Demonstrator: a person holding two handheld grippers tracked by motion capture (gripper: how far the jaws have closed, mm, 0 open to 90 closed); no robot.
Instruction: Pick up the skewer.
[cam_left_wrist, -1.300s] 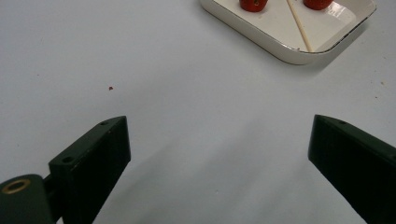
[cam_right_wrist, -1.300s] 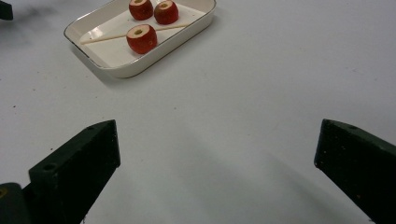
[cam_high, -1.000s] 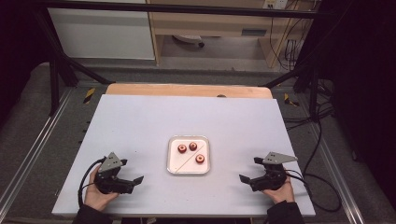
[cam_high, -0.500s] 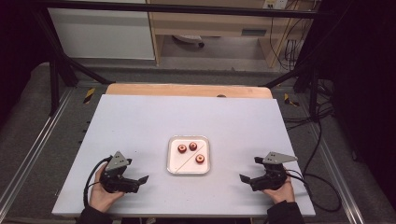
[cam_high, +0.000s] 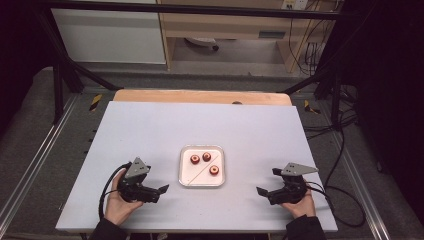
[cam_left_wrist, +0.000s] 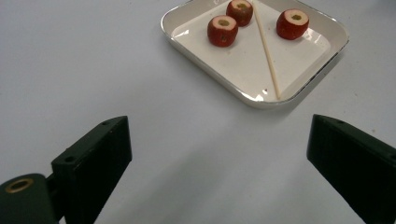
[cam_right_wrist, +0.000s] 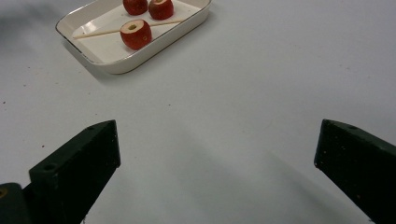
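A white square tray (cam_high: 192, 177) lies in the near middle of the table. It holds three red cored fruit pieces (cam_high: 195, 159) (cam_high: 206, 156) (cam_high: 214, 170) and a thin wooden skewer (cam_high: 199, 174) lying diagonally. My left gripper (cam_high: 159, 193) rests open on the table left of the tray, jaws pointing at it. In the left gripper view the tray (cam_left_wrist: 243, 65), the fruit (cam_left_wrist: 222, 30) and the skewer (cam_left_wrist: 267, 53) lie ahead of the open gripper (cam_left_wrist: 219, 130). My right gripper (cam_high: 266, 184) is open right of the tray. The right gripper view has the tray (cam_right_wrist: 107, 56) and one fruit piece (cam_right_wrist: 136, 33) beyond the empty gripper (cam_right_wrist: 217, 128).
The pale table top (cam_high: 200, 125) ends in a wooden strip (cam_high: 200, 96) at the far side. Black frame posts (cam_high: 60, 75) and cables (cam_high: 345, 150) stand off the table to the sides. A hand holds each gripper near the front edge.
My left gripper has slid to the right, closer to the tray. The right gripper and the tray's contents have stayed put.
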